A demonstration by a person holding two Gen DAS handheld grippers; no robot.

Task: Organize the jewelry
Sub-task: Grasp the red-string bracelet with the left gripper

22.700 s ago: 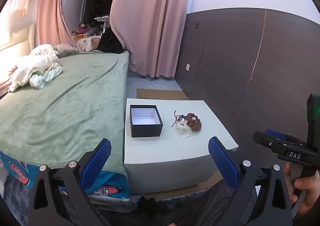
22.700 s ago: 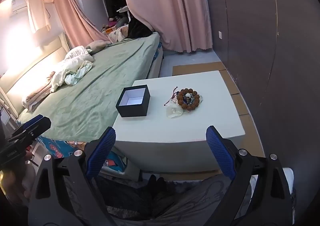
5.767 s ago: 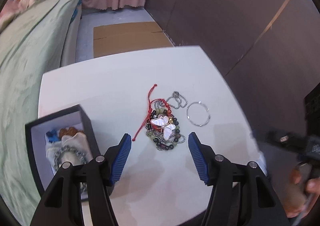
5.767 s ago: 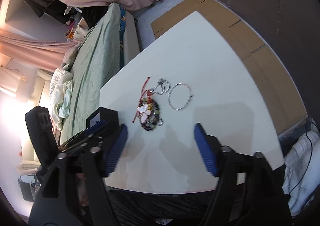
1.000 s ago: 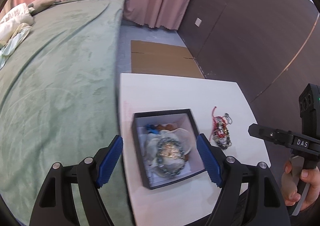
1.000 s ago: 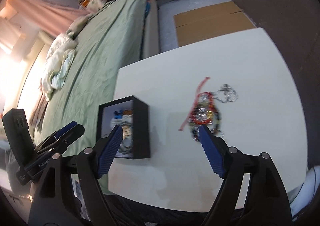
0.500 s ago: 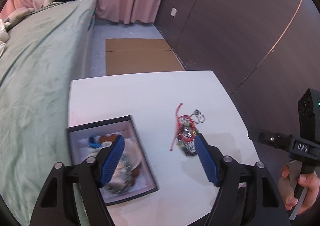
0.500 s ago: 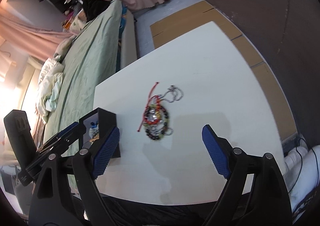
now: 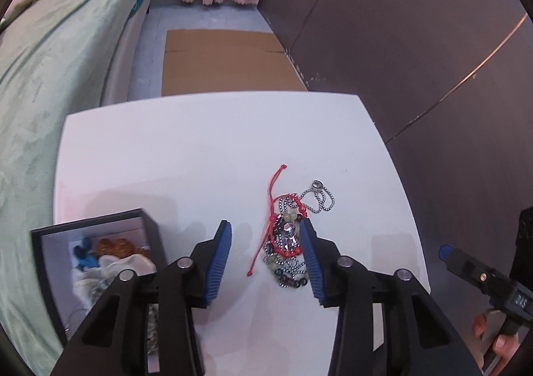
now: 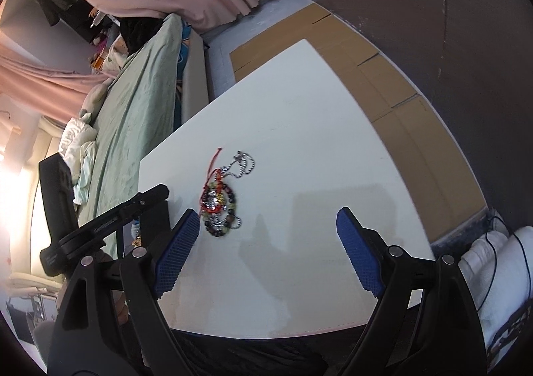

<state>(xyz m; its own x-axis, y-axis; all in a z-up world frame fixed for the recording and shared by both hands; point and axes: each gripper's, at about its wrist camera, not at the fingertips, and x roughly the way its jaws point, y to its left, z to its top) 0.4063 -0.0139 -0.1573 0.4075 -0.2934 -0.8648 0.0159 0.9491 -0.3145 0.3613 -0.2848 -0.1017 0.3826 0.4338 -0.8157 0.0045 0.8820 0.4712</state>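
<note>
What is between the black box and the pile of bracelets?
In the left wrist view, only bare white table and the left gripper's blue finger lie between the black box and the bracelet pile.

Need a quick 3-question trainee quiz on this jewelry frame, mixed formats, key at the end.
1. True or false: the jewelry pile lies inside the black box.
2. Multiple choice: the left hand-held gripper is
A. clamped on the red cord
B. open, its jaws just closing, the pile between them in view
C. out of sight
3. Fill in: the right hand-held gripper stands wide open over the bare white ____.

Key: 1 false; 2 B; 3 table.
</note>
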